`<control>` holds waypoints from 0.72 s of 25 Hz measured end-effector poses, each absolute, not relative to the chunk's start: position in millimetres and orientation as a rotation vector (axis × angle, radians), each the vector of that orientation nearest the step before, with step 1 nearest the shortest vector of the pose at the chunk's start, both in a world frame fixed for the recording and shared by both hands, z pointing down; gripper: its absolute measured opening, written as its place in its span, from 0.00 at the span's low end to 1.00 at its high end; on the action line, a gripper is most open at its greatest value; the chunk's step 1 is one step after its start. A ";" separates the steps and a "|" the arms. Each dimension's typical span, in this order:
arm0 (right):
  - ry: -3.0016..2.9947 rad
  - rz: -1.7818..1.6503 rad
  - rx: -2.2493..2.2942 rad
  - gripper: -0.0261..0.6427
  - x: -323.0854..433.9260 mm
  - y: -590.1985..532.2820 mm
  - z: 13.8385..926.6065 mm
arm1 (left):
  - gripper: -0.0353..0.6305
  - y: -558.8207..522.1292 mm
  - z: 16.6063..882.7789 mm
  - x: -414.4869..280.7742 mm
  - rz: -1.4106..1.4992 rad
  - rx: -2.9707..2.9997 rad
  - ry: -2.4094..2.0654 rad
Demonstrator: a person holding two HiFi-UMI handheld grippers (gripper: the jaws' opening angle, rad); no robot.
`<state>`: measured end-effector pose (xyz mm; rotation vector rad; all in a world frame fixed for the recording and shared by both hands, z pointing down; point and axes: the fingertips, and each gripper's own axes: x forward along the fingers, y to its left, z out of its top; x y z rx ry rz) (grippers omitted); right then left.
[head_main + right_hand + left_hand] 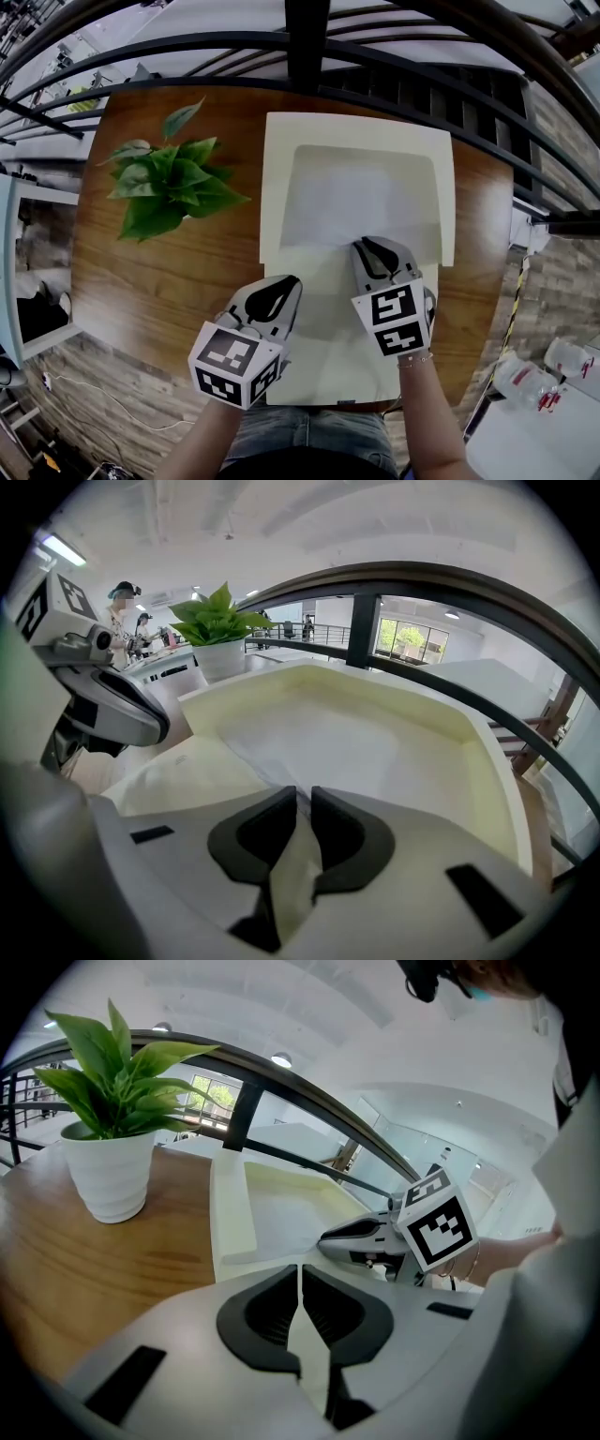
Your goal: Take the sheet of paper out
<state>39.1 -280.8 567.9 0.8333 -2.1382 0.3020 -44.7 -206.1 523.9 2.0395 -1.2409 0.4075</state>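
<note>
A cream case [279,187] lies open on the wooden table, its flat lid [323,328] folded toward me. A white sheet of paper [361,199] lies in the case's recess, also seen in the right gripper view [356,747]. My right gripper [364,246] points down at the sheet's near edge. Its jaws [303,797] stand a narrow gap apart, with that edge of the paper running in between them. My left gripper [291,281] rests over the lid's left part, and its jaws [300,1271] are almost touching, with only cream surface showing behind them.
A leafy plant in a white pot [164,183] stands on the table left of the case. A dark railing [307,42] runs just beyond the table's far edge. Plastic bottles [530,380] lie on a white surface at the lower right.
</note>
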 end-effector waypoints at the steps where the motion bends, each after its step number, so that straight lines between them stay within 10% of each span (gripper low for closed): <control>1: -2.139 0.300 0.833 0.13 38.3 -280.2 568.0 | 0.09 -206.3 523.9 -44.6 0.406 2.039 -1.243; 18: -2.159 0.322 0.830 0.08 48.9 -237.0 559.2 | 0.09 -191.5 513.0 -41.4 0.405 2.061 -1.257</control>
